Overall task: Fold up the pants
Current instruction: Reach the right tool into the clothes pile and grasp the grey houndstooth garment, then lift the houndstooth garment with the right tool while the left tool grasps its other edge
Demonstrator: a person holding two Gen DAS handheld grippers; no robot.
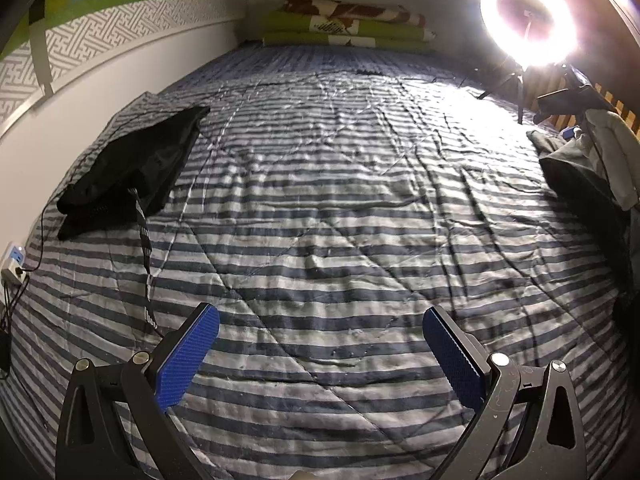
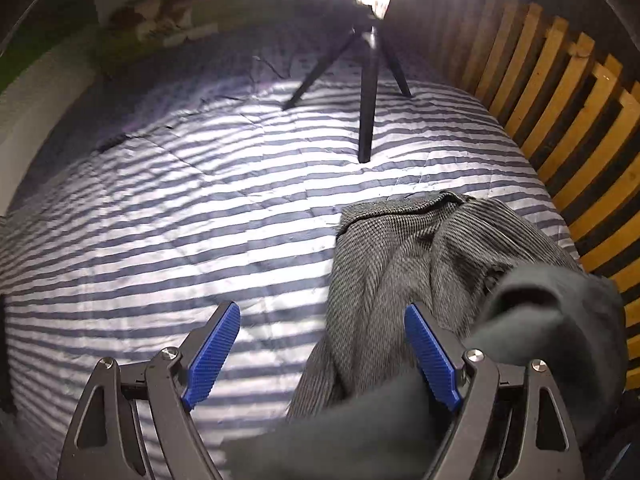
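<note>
Left gripper (image 1: pixel 320 328): jaws spread wide, nothing between them; only the striped bed cover (image 1: pixel 340 208) lies under and ahead of them.
Right gripper (image 2: pixel 322 332): jaws wide apart, pads pressing on nothing; grey fabric lies between them, nearer the right-hand finger.
Grey pants (image 2: pixel 404 256): crumpled heap directly ahead of the right jaws and to their right, near the bed's edge by the slatted wooden rail (image 2: pixel 560 92).
Dark garment (image 2: pixel 540 320): bunched over the right-hand finger of the right gripper, partly on the grey pants.
Folded black pants (image 1: pixel 132 164): flat on the bed, ahead and left of the left jaws, well apart.
Ring light (image 1: pixel 528 16): on a tripod, far ahead and right of the left jaws.
</note>
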